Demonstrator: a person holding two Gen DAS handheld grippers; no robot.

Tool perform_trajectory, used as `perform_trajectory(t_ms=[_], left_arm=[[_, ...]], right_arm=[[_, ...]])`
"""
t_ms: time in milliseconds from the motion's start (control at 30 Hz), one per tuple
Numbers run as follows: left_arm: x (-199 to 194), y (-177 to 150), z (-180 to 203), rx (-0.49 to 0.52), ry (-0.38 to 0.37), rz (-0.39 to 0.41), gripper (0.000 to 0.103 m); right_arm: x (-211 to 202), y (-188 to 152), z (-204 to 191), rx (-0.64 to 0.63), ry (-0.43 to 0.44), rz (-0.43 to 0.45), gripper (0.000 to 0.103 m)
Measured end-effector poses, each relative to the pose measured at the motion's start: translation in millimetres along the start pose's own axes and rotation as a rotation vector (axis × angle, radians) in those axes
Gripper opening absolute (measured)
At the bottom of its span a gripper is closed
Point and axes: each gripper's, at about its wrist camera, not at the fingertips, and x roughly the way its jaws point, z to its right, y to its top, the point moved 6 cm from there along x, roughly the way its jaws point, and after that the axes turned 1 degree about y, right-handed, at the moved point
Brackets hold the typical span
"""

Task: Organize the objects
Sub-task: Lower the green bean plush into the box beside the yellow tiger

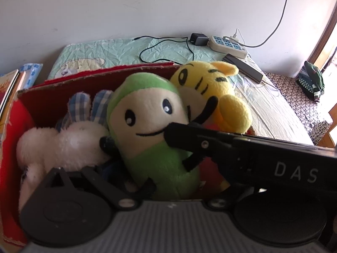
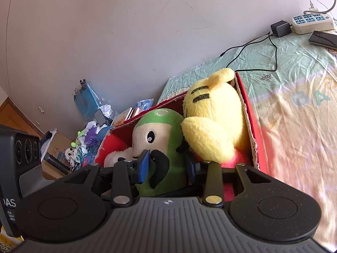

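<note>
Right gripper [image 2: 166, 166]: both blue-padded fingers [image 2: 144, 166] press the sides of the green plush doll [image 2: 166, 147], so it is closed on the doll's lower body. Only the right wrist view shows this grasp; in the left wrist view the same gripper appears as a black body entering from 3 o'clock, its tip against the doll's mouth.

Left gripper [image 1: 134, 168]: its fingertips are hidden behind the doll and the white plush, so its opening cannot be told.

Red cardboard box [image 1: 42, 97]: it rests on the bed sheet [image 1: 168, 48] and holds three toys. The green plush doll stands upright at centre. A white plush rabbit [image 1: 63, 141] with blue-checked ears lies at 9 o'clock of the doll, touching it. A yellow plush tiger [image 1: 212, 88] leans at 1 o'clock, pressed against the doll's head.

Left wrist view only: dark clothing on a patterned surface at 3 o'clock. Right wrist view only: cluttered items on the floor at 9 o'clock. Both views show a power strip [image 1: 228, 44] and phone [image 2: 323, 39] near the wall.
</note>
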Motion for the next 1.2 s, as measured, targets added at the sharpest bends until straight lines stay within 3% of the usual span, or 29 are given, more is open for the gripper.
perform_trajectory(t_ms=[267, 1200], left_arm=[[3, -1, 3, 0.005, 0.047, -0.006, 0.102], [-3, -2, 4, -0.007, 0.074, -0.013, 0.102]], right_arm=[[-1, 0, 0, -0.004, -0.015, -0.004, 0.038], [-19, -1, -4, -0.020, -0.097, 0.016, 0.039]])
